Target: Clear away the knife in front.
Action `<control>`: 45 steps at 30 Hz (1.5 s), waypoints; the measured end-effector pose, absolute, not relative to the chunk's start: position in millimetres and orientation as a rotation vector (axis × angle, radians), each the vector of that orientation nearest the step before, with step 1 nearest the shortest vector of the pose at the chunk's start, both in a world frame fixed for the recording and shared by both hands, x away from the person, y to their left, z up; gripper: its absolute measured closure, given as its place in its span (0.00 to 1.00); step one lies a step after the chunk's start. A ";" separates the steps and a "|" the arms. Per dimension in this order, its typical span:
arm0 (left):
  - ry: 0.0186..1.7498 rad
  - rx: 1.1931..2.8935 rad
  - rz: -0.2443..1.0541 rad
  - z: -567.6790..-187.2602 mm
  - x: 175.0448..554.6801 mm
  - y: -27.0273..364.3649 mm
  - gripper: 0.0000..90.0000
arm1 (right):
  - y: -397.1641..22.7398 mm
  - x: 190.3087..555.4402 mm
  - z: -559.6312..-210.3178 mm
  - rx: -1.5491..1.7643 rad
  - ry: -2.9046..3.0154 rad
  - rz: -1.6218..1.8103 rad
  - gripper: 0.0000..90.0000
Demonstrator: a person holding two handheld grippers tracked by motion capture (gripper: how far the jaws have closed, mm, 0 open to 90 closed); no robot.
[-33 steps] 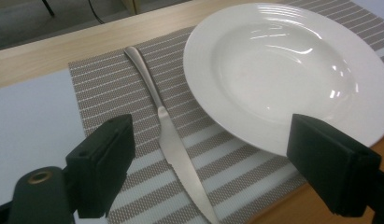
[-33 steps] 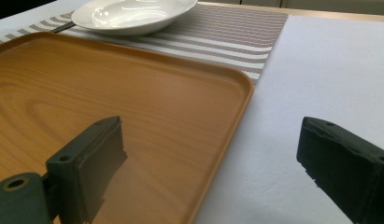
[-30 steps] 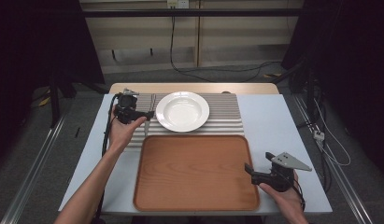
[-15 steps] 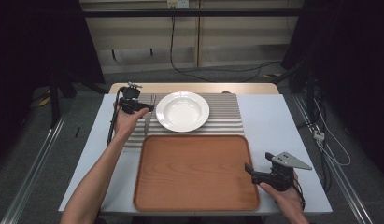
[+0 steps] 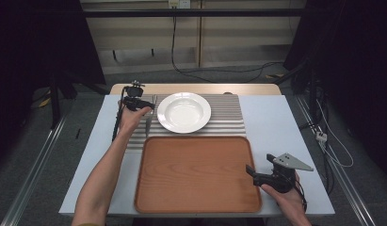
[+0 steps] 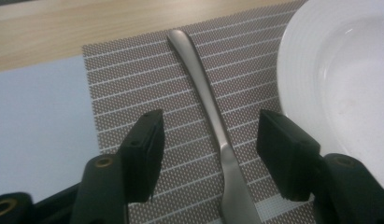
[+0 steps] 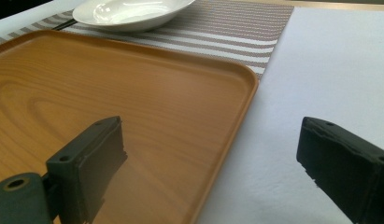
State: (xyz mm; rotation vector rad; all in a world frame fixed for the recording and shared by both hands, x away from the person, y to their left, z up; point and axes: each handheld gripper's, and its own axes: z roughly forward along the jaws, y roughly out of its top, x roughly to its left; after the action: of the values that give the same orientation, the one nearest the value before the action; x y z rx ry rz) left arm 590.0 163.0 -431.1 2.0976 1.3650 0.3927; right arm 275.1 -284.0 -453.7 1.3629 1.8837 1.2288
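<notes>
The left gripper (image 6: pixel 209 154) is set astride the fork (image 6: pixel 213 126), jaws just closing but not yet pressing, so its handle can be pinched; it lies on the placemat (image 6: pixel 133 84) left of the plate (image 5: pixel 183 112). The right gripper (image 5: pixel 251 171) is held open at the tray's (image 5: pixel 196 174) near right edge.

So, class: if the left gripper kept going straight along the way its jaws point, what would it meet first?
Most likely the metal utensil handle lying on the striped placemat, between the left gripper's jaws, which have just been closing.
</notes>
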 end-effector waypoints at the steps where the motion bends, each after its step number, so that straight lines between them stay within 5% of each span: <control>1: 1.373 2.097 0.393 -433.5 590.8 161.5 0.49 | -283.7 275.2 -453.7 1.364 1.885 1.230 0.08; 20: 1.428 2.131 0.393 -452.4 605.3 140.9 0.81 | -284.8 273.4 -453.1 1.360 1.885 1.234 0.08; 45: 1.458 2.189 0.305 -446.5 607.3 147.3 0.89 | -284.2 272.1 -452.8 1.354 1.892 1.238 0.08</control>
State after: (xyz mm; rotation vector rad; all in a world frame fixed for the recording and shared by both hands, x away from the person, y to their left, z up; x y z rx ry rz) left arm 607.3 147.3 -446.5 2.1888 1.4575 0.3049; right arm 272.1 -284.2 -452.8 1.3543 1.8919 1.2377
